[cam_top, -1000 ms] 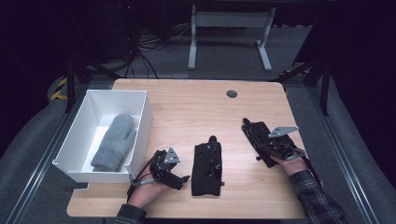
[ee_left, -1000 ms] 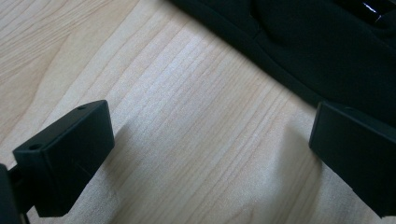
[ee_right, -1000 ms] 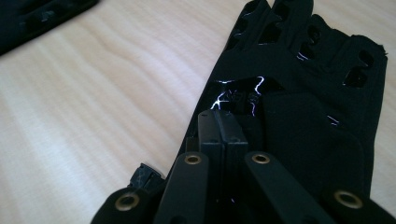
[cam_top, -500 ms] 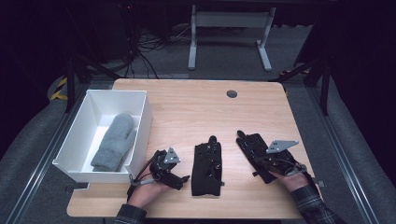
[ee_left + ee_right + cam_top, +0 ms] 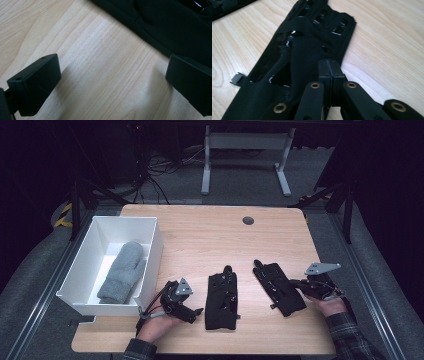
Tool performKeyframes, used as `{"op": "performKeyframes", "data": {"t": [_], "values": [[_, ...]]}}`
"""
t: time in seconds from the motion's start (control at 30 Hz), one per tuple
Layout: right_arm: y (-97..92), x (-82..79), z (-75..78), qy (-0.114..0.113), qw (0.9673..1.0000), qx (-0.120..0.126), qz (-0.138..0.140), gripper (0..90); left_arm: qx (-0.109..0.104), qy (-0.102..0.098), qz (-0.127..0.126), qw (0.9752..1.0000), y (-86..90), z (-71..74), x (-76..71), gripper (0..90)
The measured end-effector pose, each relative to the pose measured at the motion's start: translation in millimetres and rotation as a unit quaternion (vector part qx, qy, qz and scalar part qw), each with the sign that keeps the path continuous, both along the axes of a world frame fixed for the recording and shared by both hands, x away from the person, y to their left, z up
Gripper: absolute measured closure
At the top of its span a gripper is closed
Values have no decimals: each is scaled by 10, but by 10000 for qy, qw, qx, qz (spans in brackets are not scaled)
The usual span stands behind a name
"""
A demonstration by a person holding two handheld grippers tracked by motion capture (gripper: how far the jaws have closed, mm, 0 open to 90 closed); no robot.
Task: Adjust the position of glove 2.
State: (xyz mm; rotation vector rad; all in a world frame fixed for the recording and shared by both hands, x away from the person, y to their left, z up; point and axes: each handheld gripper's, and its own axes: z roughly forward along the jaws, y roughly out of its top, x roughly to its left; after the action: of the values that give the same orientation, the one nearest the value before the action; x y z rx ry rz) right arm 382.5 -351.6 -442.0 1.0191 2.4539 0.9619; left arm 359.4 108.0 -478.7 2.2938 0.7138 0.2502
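Wooden table (image 5: 210,235) on grey floor, dark room, white bin (image 5: 152,245) holding grey mitten (image 5: 122,272), two black gloves; left gripper (image 5: 112,85) jaws apart over bare wood beside left glove (image 5: 221,300); right gripper (image 5: 329,72) clamped on right glove (image 5: 312,42).

Black grippers (image 5: 186,311), plaid sleeves (image 5: 350,340)

The right gripper (image 5: 294,285), jaws pinched on the right-hand black glove (image 5: 278,288), has dragged it across the tabletop (image 5: 210,240), away from the right edge and closer to the other black glove (image 5: 221,300).
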Motion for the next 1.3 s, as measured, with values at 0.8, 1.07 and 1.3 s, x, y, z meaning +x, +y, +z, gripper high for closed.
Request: {"op": "performKeyframes", "data": {"t": [0.8, 1.07, 1.3], "values": [[499, -292, -74, 355, 9940, -206, 1012, 900, -2, -3, 0, 10000, -1, -1, 0, 4], [543, -216, 42, 51, 9955, -28, 944, 900, 0, -9, 0, 10000, 0, 0, 1, 4], [687, 6, -55, 171, 9945, -147, 1027, 900, 4, -11, -5, 10000, 0, 0, 2, 5]]}}
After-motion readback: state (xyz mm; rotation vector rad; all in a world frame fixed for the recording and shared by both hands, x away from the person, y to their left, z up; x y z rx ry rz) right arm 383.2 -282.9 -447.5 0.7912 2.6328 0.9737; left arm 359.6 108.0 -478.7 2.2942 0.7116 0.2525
